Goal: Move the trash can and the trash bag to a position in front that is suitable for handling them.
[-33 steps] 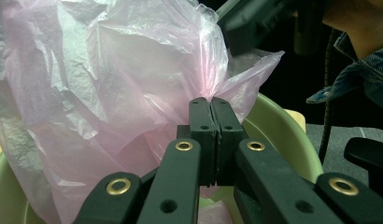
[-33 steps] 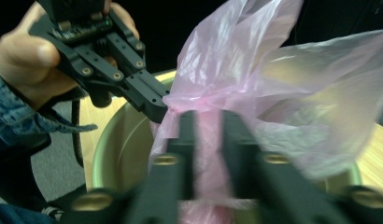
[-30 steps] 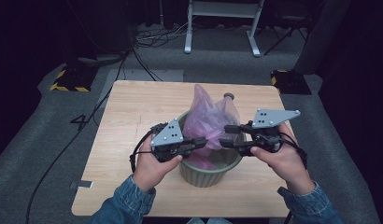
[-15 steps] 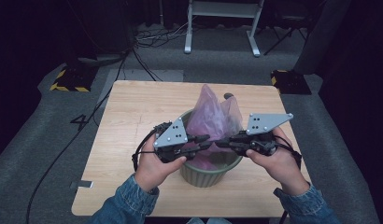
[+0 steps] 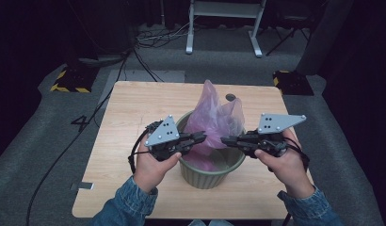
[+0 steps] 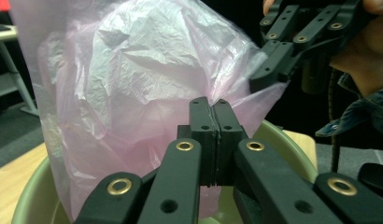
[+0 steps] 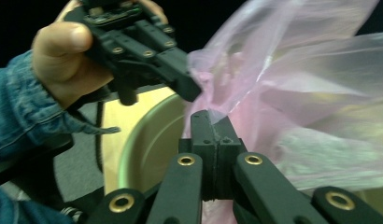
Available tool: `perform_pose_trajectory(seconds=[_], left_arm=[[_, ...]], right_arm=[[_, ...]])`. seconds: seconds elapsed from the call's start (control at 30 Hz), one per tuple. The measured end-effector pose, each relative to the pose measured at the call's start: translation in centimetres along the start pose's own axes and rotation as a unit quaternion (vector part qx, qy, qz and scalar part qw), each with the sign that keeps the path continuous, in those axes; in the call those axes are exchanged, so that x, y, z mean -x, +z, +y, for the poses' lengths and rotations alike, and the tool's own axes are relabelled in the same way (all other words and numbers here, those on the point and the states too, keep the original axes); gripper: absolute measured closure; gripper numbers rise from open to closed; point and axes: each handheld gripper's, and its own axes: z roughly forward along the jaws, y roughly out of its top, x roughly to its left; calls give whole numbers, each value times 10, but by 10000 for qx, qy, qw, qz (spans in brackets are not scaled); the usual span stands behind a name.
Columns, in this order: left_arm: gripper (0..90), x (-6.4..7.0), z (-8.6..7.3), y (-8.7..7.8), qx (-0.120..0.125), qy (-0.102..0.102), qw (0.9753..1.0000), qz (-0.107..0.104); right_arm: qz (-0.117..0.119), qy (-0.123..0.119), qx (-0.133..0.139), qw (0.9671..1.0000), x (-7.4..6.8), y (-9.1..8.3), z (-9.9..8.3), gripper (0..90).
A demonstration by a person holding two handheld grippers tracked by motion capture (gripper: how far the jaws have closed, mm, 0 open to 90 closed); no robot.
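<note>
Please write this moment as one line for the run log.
left tongs: shut on pink bag | right tongs: shut on pink bag | bag in green bin

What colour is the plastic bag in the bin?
The bag is see-through pink, clearest in the left gripper view.

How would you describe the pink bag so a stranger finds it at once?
On the wooden table stands a green bin. The pink plastic bag rises out of it, crumpled and translucent, the one soft thing there, between the left gripper and right gripper.
</note>
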Motion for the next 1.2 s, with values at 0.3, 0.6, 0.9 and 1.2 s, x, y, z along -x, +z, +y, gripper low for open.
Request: perform_pose_trajectory(seconds=[0.3,0.6,0.9,1.2], left_arm=[[900,-3,-10,-17,-357,33,9991,229],[900,-20,-21,-57,-183,-337,9983,443],[900,-32,-33,-91,-245,-687,9960,515],[898,-25,-25,-95,-180,-552,9974,420]], right_arm=[[-1110,129,18,9937,16,-23,0,900],[-1823,510,-109,9819,42,-51,-14,900],[-1938,867,-378,9765,47,-73,-27,900],[-1579,721,-267,9845,29,-73,-18,900]])
